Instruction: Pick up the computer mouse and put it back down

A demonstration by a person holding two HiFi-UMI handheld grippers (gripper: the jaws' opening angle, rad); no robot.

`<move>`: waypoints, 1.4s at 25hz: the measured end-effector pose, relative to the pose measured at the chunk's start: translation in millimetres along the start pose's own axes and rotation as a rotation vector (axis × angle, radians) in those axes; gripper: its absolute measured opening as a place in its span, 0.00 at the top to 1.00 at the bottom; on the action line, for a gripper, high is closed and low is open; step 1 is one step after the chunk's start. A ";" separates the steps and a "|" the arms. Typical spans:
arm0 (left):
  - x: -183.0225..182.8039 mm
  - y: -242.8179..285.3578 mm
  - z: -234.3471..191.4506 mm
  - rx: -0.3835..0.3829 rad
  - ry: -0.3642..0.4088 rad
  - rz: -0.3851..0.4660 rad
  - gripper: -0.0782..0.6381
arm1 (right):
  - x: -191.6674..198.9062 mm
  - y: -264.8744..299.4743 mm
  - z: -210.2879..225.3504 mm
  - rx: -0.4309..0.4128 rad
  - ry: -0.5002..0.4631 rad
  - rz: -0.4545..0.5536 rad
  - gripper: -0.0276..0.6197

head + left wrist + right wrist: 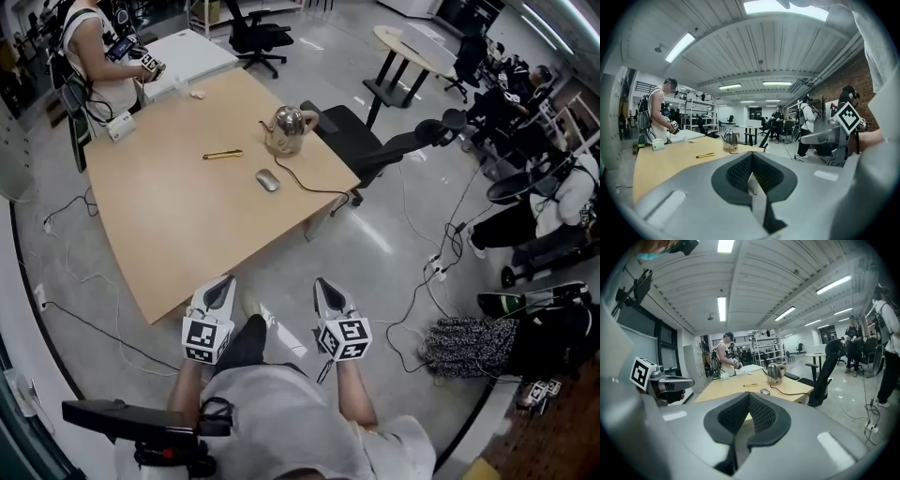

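Note:
The grey computer mouse (267, 180) lies on the wooden table (178, 225), near the right edge and just in front of a steel kettle (288, 129). In the right gripper view the mouse (764, 391) is small and far ahead. Both grippers hang over the floor short of the table's near edge, well away from the mouse. My left gripper (223, 282) (751, 172) is shut with nothing in it. My right gripper (322, 284) (749, 412) is also shut and empty. The left gripper view does not show the mouse.
A yellow pen-like tool (223, 155) lies left of the kettle, whose black cord (314, 187) runs off the table's right edge. A black office chair (366, 141) stands at that edge. A person (94, 47) stands at the table's far end. Cables (422, 291) trail on the floor.

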State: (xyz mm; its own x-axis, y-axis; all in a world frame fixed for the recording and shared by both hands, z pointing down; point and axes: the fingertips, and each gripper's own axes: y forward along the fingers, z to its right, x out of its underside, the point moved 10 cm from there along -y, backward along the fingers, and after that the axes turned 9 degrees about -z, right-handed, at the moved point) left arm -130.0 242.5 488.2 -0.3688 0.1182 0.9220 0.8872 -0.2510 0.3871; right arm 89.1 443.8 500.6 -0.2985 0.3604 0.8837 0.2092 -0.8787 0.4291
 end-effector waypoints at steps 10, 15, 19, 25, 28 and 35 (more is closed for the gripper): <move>-12.5 45.9 -21.3 0.012 -0.009 -0.032 0.86 | -16.3 44.6 23.6 -0.018 0.000 -0.014 0.95; -36.6 78.6 -43.0 0.011 0.006 -0.035 0.86 | -39.0 81.7 33.3 -0.038 -0.034 -0.026 0.95; -51.0 106.3 -63.3 0.004 0.006 -0.043 0.86 | -59.9 114.1 46.9 -0.047 -0.034 -0.037 0.95; -51.9 141.9 -98.9 -0.019 0.001 -0.047 0.86 | -88.6 163.7 64.7 -0.053 -0.041 -0.061 0.95; -51.0 153.9 -116.8 -0.026 -0.029 -0.049 0.86 | -98.7 186.5 71.5 -0.048 -0.059 -0.084 0.95; -40.7 164.7 -140.9 -0.051 -0.093 -0.047 0.86 | -118.8 231.0 73.5 -0.070 -0.090 -0.128 0.95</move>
State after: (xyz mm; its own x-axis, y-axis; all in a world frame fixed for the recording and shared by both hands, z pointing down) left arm -8.0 61.0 516.2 -0.3801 0.2187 0.8987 0.8534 -0.2918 0.4320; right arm 241.4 221.0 508.4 -0.2331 0.4951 0.8370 0.1087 -0.8421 0.5283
